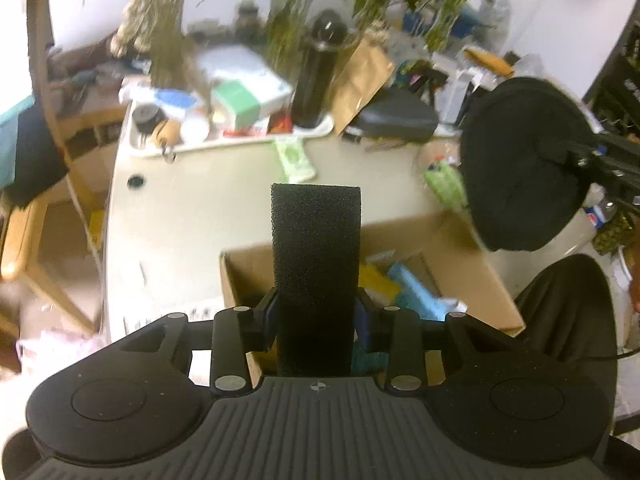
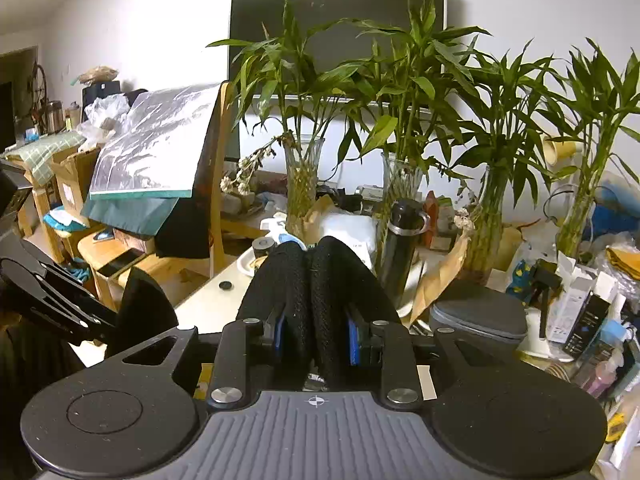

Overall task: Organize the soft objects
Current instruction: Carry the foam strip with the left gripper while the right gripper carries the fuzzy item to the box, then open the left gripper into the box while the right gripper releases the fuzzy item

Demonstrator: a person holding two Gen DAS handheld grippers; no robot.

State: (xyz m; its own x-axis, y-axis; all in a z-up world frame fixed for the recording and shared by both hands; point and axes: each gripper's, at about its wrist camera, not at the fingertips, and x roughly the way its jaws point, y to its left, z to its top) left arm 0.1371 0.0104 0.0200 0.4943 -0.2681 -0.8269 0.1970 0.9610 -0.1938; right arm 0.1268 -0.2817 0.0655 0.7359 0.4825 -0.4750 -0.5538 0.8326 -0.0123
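Observation:
In the left wrist view my left gripper (image 1: 316,312) is shut on a black rectangular foam block (image 1: 316,240), which stands upright between the blue pads. Under it sits an open cardboard box (image 1: 472,264) holding blue and yellow items. To the right, my right gripper (image 1: 576,160) carries a round black soft pad (image 1: 520,160) above the box's far right corner. In the right wrist view my right gripper (image 2: 316,332) is shut on that pad (image 2: 316,276), squeezed into two bulging halves. The left gripper (image 2: 60,300) with its foam block (image 2: 146,304) shows at the left edge.
The beige table (image 1: 180,220) carries a white tray (image 1: 224,144) of clutter, a tall black bottle (image 1: 316,76), a green packet (image 1: 294,160), a grey case (image 2: 476,316) and plants in glass vases (image 2: 304,184). A wooden chair (image 1: 36,240) stands left. A person's dark-clothed leg (image 1: 568,312) is right.

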